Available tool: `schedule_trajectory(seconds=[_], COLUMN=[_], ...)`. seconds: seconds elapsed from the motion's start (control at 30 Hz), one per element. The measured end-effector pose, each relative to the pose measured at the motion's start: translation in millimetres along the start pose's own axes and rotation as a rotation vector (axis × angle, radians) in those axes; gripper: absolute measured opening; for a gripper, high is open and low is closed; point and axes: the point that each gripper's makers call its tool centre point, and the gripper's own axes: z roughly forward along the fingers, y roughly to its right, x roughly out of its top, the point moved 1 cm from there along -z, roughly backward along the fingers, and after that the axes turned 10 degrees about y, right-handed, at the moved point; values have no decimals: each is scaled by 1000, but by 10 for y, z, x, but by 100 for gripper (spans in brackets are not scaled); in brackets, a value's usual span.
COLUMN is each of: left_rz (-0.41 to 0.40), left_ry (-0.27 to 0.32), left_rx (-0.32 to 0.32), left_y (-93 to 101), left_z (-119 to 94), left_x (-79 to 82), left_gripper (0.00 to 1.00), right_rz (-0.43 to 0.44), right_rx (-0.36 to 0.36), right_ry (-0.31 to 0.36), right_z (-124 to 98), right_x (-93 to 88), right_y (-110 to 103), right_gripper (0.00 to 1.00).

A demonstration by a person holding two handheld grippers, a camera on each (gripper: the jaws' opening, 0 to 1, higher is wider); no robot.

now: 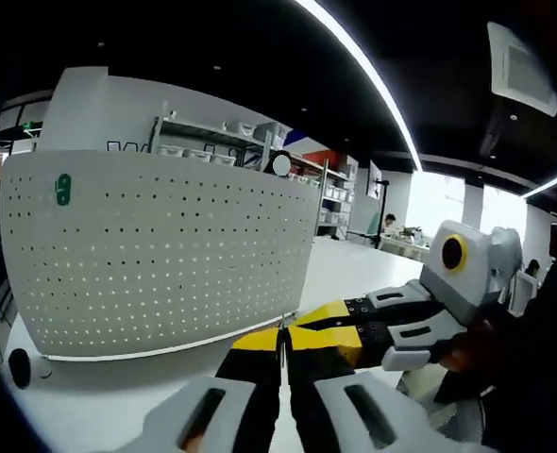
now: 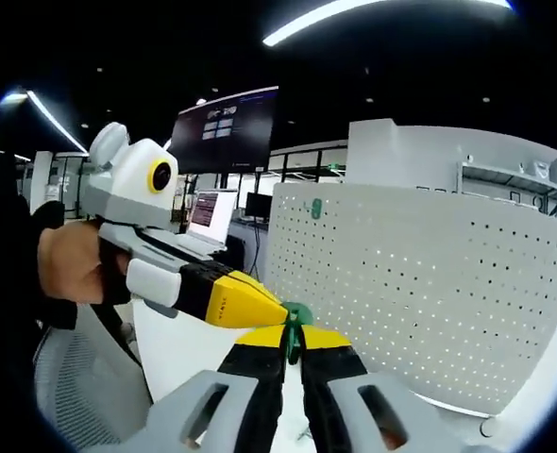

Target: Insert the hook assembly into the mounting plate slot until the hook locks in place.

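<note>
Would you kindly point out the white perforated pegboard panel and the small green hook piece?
White perforated pegboard panel (image 1: pixel 156 250): left gripper view, middle of its face.
Small green hook piece (image 2: pixel 297 316): right gripper view, top showing above the closed jaws.

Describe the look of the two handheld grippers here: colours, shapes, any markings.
The left gripper and the right gripper match: pale grey moulded bodies with slotted openings, black jaws ending in yellow wedge-shaped tips. Seen from the other side, each carries a rounded grey housing with a yellow-ringed circle. No cables are visible. A dark sleeve shows behind the right one.
</note>
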Motion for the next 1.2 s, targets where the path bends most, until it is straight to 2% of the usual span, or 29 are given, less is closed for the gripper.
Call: schedule_trajectory(seconds=[0.3, 0.87, 1.0, 1.1, 1.2], left_rz=[-25, 16, 35, 53, 58], left_ry=[5, 82, 108, 124, 148], left_rx=[66, 153, 137, 107, 81], left_y=[-5, -57, -49, -46, -32], left_z=[-71, -181, -187, -144, -136], left_x=[94, 305, 383, 436, 498], left_gripper=[1, 1, 1, 2, 2], right_rz=[52, 112, 98, 59, 64], right_rx=[51, 103, 83, 35, -2], right_ry=[12, 88, 94, 84, 77], right_z=[27, 139, 143, 149, 147], right_x=[105, 293, 379, 432, 499], right_y=[-47, -114, -122, -71, -63], right_gripper=[2, 1, 1, 0, 0])
